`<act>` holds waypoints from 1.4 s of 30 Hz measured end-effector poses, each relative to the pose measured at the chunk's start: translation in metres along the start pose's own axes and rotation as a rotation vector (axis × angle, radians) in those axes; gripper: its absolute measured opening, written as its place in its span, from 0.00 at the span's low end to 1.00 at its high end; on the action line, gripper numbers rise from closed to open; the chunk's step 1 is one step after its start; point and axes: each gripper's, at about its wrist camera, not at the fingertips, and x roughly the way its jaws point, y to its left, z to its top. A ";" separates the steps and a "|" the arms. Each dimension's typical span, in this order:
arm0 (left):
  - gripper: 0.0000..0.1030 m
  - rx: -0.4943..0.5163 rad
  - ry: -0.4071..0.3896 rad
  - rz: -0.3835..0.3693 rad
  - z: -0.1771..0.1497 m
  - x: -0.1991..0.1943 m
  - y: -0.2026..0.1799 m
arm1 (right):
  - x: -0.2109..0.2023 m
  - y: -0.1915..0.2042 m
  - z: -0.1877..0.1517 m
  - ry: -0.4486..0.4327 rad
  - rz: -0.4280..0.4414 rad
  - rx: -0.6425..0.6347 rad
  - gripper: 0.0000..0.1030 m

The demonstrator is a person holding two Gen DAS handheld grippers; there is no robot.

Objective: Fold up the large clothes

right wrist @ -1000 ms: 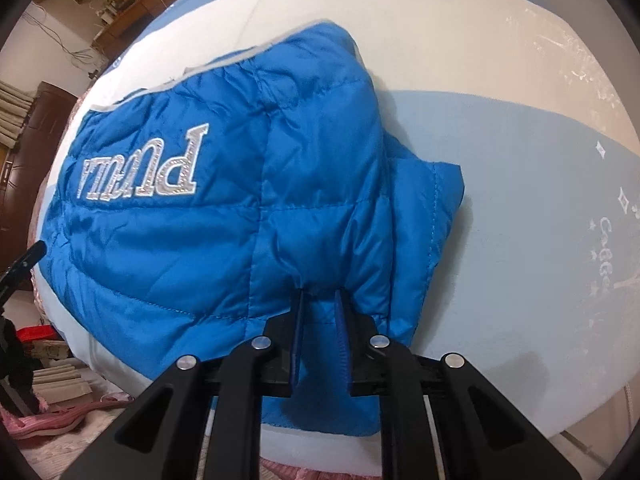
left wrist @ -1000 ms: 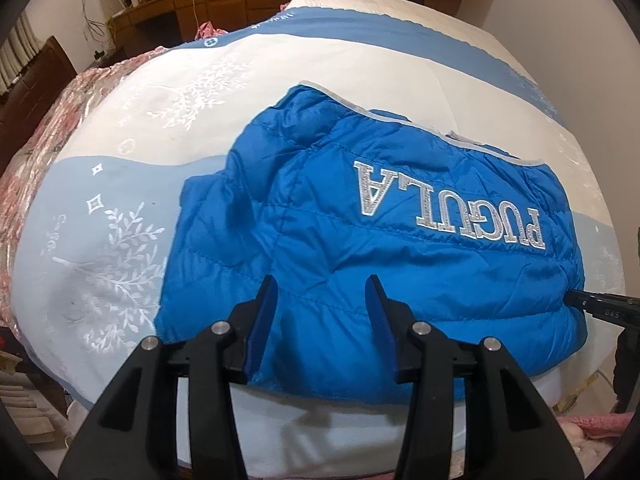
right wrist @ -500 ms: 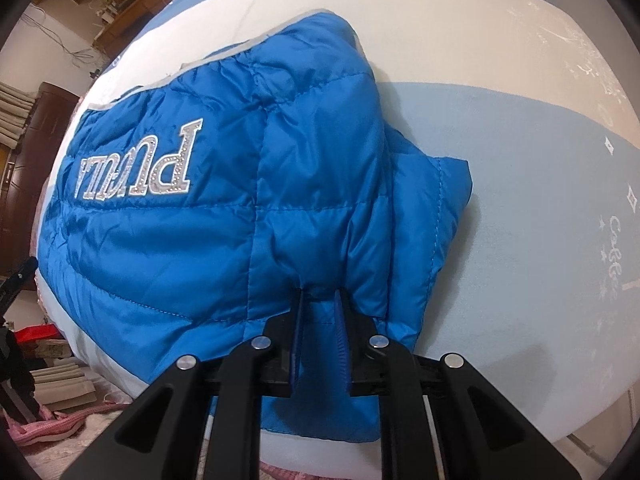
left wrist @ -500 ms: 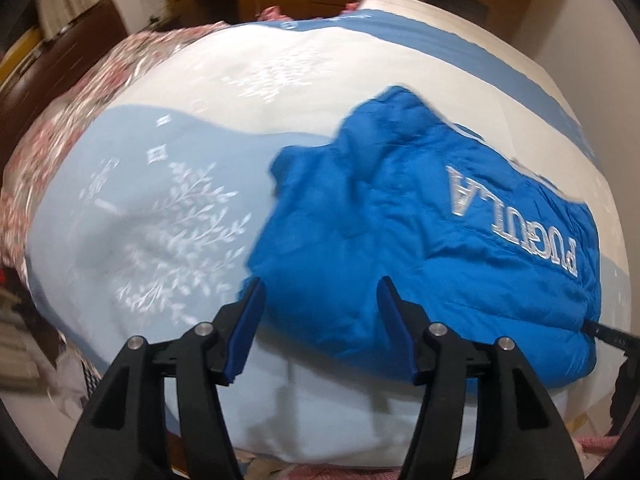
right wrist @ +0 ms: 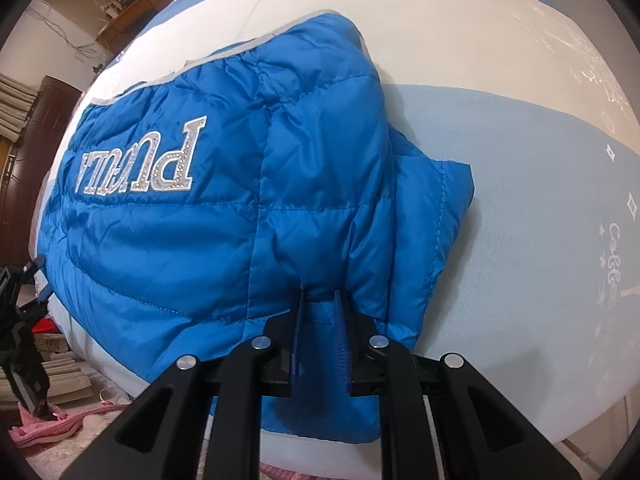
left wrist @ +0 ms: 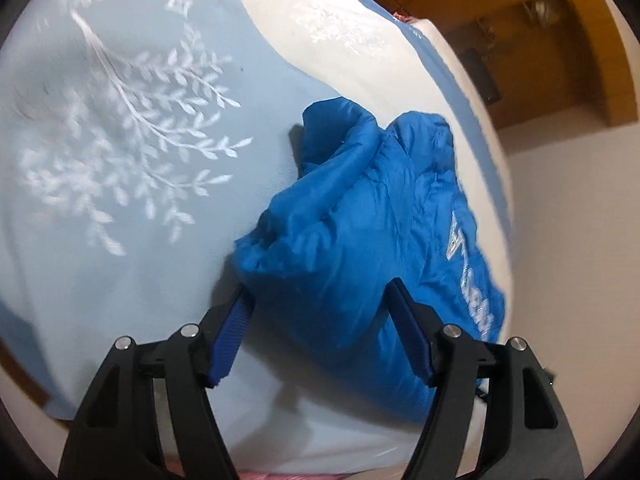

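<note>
Left wrist view is showing the left gripper [left wrist: 320, 328], fingers spread and just widening, closing in on the blue jacket [left wrist: 360, 240] bunched at the bed [left wrist: 120, 260] edge; the right gripper [right wrist: 320, 336] is pinching its hem; next, I judge, clamping that corner for a fold

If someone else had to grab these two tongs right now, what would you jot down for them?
Right tongs: shut on the near edge of the blue jacket, pinning it to the bed.
Left tongs: open, jaws just widened, nothing gripped; they straddle the jacket's bunched end.
Jacket: lies lettering-up across the bed's near side, one end already folded in.
Done: first fold, it seems.
Left: probably take hold of the bunched end with the left tongs, fold it over, smooth it flat.
</note>
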 end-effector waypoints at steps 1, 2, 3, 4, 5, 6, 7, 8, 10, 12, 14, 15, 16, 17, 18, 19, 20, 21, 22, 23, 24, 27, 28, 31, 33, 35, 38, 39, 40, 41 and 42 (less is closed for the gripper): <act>0.66 -0.018 0.003 -0.027 0.002 0.004 0.003 | 0.000 0.001 0.000 0.000 -0.001 0.000 0.14; 0.67 -0.024 0.000 -0.044 0.004 0.008 0.005 | 0.000 0.001 -0.001 0.000 -0.001 0.001 0.14; 0.68 -0.027 -0.006 -0.047 0.007 0.012 0.007 | 0.000 0.002 -0.001 0.000 -0.002 0.001 0.14; 0.69 -0.026 -0.011 -0.056 0.009 0.016 0.007 | 0.000 0.002 -0.001 -0.001 -0.003 0.002 0.14; 0.70 -0.025 -0.014 -0.061 0.010 0.019 0.007 | 0.000 0.003 -0.001 -0.001 -0.003 0.002 0.14; 0.70 -0.023 -0.015 -0.060 0.012 0.024 0.006 | 0.000 0.004 -0.001 0.000 -0.004 0.003 0.14; 0.69 -0.018 -0.019 -0.061 0.013 0.027 0.005 | 0.000 0.003 -0.001 0.002 -0.004 0.004 0.14; 0.60 -0.011 -0.029 -0.063 0.013 0.028 0.003 | 0.000 0.004 -0.001 0.003 -0.005 0.005 0.14; 0.45 0.010 -0.041 -0.069 0.012 0.029 -0.002 | 0.000 0.004 0.000 0.006 -0.006 0.007 0.14; 0.31 0.038 -0.067 -0.065 0.008 0.022 -0.011 | 0.000 0.004 0.000 0.010 -0.007 0.011 0.14; 0.28 0.061 -0.089 -0.069 0.000 0.009 -0.018 | 0.001 0.003 0.002 0.015 -0.007 0.014 0.14; 0.28 0.080 -0.099 -0.071 -0.002 0.002 -0.022 | 0.000 0.003 0.003 0.017 -0.008 0.016 0.14; 0.28 0.097 -0.103 -0.062 -0.003 0.000 -0.024 | 0.000 0.003 0.003 0.019 -0.010 0.017 0.14; 0.28 0.110 -0.102 -0.044 -0.006 -0.001 -0.025 | 0.000 0.003 0.005 0.020 -0.011 0.020 0.14; 0.28 0.112 -0.096 -0.036 -0.007 0.000 -0.023 | 0.001 0.003 0.005 0.020 -0.012 0.021 0.14; 0.28 0.101 -0.083 -0.025 -0.006 0.006 -0.016 | 0.001 0.003 0.006 0.022 -0.014 0.021 0.14; 0.28 0.073 -0.064 -0.024 -0.004 0.014 -0.008 | 0.002 0.004 0.007 0.023 -0.015 0.020 0.14; 0.30 0.055 -0.054 -0.032 -0.002 0.018 0.000 | 0.003 0.005 0.008 0.025 -0.013 0.017 0.14; 0.30 0.039 -0.046 -0.047 -0.001 0.024 0.007 | 0.004 0.005 0.008 0.026 -0.011 0.016 0.14; 0.32 0.036 -0.044 -0.052 -0.001 0.027 0.010 | 0.004 0.005 0.008 0.027 -0.011 0.016 0.14; 0.32 0.036 -0.045 -0.052 -0.002 0.028 0.011 | 0.005 0.006 0.009 0.028 -0.012 0.014 0.14; 0.32 0.036 -0.045 -0.047 -0.004 0.027 0.009 | 0.006 0.004 0.008 0.027 -0.007 0.018 0.14; 0.32 0.031 -0.045 -0.049 -0.003 0.025 0.008 | 0.006 0.003 0.008 0.026 -0.003 0.021 0.14; 0.29 0.082 -0.071 -0.032 -0.006 0.013 -0.006 | 0.005 -0.004 0.006 0.023 0.023 0.038 0.15; 0.28 0.134 -0.096 -0.022 -0.010 0.001 -0.020 | 0.003 -0.007 0.005 0.018 0.037 0.047 0.16; 0.28 0.211 -0.128 -0.025 -0.013 -0.015 -0.045 | -0.005 -0.008 0.004 0.001 0.041 0.043 0.22; 0.28 0.350 -0.169 -0.013 -0.024 -0.033 -0.089 | -0.024 -0.007 0.001 -0.042 0.043 0.013 0.23; 0.28 0.399 -0.179 -0.014 -0.029 -0.039 -0.105 | -0.031 -0.007 -0.001 -0.054 0.050 0.006 0.23; 0.28 0.432 -0.184 -0.015 -0.033 -0.042 -0.117 | -0.035 -0.006 -0.002 -0.062 0.057 0.004 0.23; 0.28 0.481 -0.190 -0.017 -0.040 -0.046 -0.133 | -0.039 -0.006 -0.003 -0.066 0.062 0.003 0.23; 0.28 0.513 -0.195 -0.017 -0.044 -0.050 -0.143 | -0.043 -0.006 -0.005 -0.070 0.062 0.004 0.23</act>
